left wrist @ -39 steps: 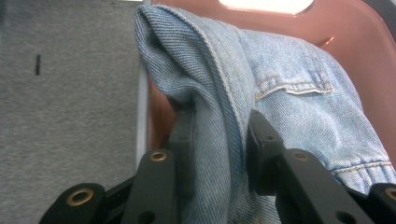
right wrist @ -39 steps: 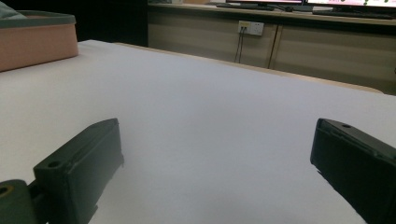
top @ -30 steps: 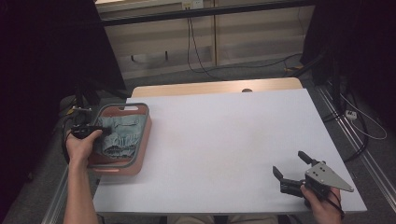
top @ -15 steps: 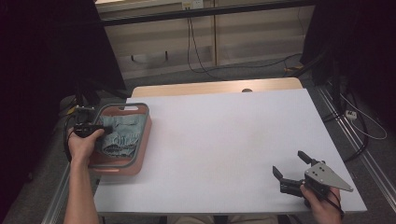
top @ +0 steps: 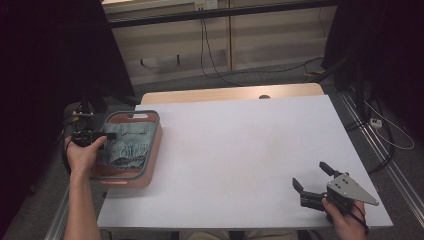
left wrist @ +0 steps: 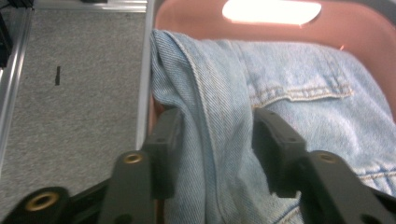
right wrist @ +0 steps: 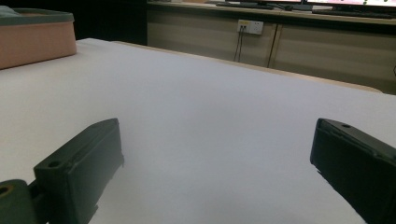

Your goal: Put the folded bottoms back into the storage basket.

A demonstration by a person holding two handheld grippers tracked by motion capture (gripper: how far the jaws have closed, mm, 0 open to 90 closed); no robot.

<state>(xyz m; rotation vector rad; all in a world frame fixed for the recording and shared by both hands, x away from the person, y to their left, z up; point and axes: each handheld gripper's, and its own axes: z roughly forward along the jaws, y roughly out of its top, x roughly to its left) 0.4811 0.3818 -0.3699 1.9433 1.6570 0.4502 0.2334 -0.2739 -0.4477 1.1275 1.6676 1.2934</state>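
Left gripper (left wrist: 212, 154) is at the near-left edge of the pink basket (top: 150, 150), at the table's (top: 240, 150) left edge, and its 2 jaws straddle a thick fold of the jeans (left wrist: 280, 93) inside. The jaws have just been opening, and in the left gripper view the denim stands between them with the pads close against it on both sides; I cannot tell whether they press or have let go. The jeans lie bunched in the basket, a pocket seam showing toward the far wall with its handle slot. Right gripper (top: 316, 183) waits at the table's near-right corner, jaws wide apart over bare white surface, nothing between them. To do this well, I'd judge: if the fold is to be lifted, bite deeper on the doubled seam so it can't slip, and pull up clear of the rim rather than dragging the basket along; if it's a release, open fully before backing off so no cloth snags. No brand, label or readable writing anywhere on jeans or basket.
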